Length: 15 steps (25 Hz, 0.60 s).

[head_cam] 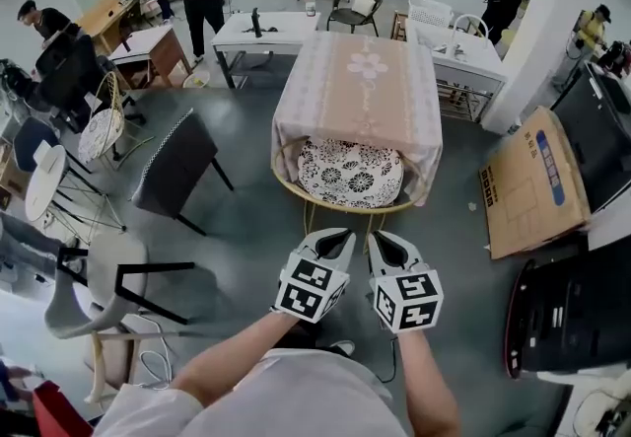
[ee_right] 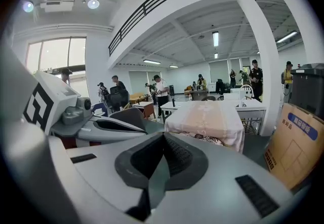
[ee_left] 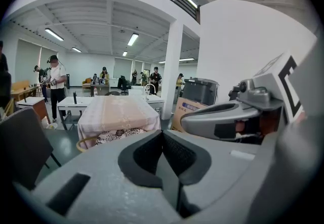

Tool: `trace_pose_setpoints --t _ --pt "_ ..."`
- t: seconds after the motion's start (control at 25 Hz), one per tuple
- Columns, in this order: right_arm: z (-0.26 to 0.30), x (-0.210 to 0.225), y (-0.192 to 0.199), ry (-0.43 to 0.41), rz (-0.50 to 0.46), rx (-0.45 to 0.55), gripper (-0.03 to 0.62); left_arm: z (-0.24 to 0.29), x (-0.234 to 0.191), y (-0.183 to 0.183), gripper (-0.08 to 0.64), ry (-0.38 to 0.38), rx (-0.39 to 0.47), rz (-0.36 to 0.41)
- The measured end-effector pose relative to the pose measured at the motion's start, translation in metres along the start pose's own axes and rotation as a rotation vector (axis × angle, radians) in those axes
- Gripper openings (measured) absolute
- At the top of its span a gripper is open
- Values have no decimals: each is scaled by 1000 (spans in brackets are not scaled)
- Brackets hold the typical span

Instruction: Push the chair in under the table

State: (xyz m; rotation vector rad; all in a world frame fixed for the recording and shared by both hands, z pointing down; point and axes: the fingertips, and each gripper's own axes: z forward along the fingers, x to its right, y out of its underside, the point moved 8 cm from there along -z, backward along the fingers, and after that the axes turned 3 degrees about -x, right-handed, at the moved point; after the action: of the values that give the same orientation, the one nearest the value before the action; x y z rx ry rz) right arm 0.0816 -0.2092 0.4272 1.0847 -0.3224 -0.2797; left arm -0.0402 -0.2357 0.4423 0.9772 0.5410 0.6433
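Observation:
A table (head_cam: 360, 90) draped in a pink flowered cloth stands in the middle of the head view. The chair (head_cam: 350, 172), with a black-and-white floral cushion and a gold wire rim, sits tucked partly beneath its near edge. My left gripper (head_cam: 338, 236) and right gripper (head_cam: 381, 238) hover side by side just short of the chair's back, both shut with nothing between the pads. In the left gripper view the jaws (ee_left: 162, 133) meet, with the table (ee_left: 119, 112) beyond. In the right gripper view the right gripper (ee_right: 163, 135) is likewise shut, facing the table (ee_right: 210, 114).
A dark grey chair (head_cam: 177, 164) stands to the left, with white chairs (head_cam: 108, 277) nearer me. A cardboard box (head_cam: 532, 183) leans at the right beside a black bin (head_cam: 572, 317). White tables (head_cam: 261, 31), a pillar (head_cam: 552, 21) and several people lie behind.

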Motion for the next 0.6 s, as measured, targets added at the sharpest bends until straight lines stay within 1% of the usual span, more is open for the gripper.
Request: trace_pose_setpoints --t 0.24,0.6 --pt "-13 -3 11 -9 13 3 3 -9 15 3 6 6 9 -23" --pt "-24 2 19 -17 30 10 3 -4 31 4 6 16 0 -18"
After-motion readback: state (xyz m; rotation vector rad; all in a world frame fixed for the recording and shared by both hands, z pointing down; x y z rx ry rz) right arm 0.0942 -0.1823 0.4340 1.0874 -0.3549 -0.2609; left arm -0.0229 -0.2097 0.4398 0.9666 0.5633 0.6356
